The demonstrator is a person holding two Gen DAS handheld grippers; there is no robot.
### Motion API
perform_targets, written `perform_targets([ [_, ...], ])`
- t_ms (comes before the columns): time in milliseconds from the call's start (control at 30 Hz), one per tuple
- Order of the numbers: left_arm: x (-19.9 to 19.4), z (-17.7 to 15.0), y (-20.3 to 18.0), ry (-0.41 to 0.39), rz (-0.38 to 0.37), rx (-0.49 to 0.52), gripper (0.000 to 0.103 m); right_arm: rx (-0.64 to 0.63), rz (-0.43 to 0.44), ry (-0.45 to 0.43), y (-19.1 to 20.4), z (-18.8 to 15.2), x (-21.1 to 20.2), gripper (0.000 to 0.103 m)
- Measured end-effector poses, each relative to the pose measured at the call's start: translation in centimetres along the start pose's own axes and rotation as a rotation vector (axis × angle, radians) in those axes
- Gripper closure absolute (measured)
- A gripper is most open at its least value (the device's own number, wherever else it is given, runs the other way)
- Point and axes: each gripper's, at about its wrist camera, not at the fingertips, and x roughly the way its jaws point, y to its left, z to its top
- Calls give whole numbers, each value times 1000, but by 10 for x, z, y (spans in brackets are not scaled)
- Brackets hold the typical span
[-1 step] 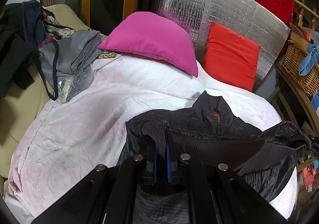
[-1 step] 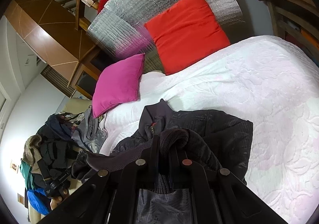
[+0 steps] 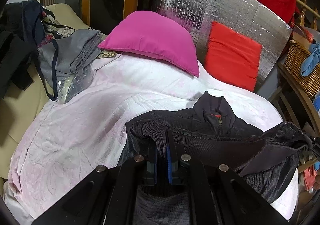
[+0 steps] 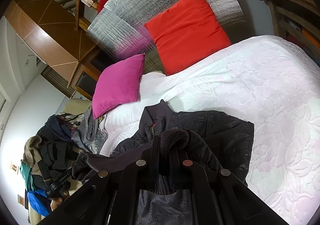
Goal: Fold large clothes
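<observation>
Midway, both the left gripper (image 3: 161, 145) and right gripper (image 4: 164, 149) clamp the dark jacket's (image 3: 210, 125) ribbed hem (image 4: 176, 137), lifting it toward the far collar (image 3: 217, 105); the fold remains unfinished.

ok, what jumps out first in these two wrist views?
The dark jacket lies on the white bedspread, its ribbed hem pinched by both the left gripper and the right gripper. Behind it, a pink pillow and a red pillow lean against a silver foil panel at the head of the bed.
</observation>
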Motion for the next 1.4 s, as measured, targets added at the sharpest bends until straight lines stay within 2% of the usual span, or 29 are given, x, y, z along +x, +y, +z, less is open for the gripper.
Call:
perform_targets([
  [400,40,21,-15,27,25,34,95,38,-22,22,-21,19,34,96],
  [767,85,27,-18,64,54,39,95,61,-52,56,-38,31,73,96],
  [1400,139,39,-23,88,74,61,95,94,-76,76,-63,47,114,96],
])
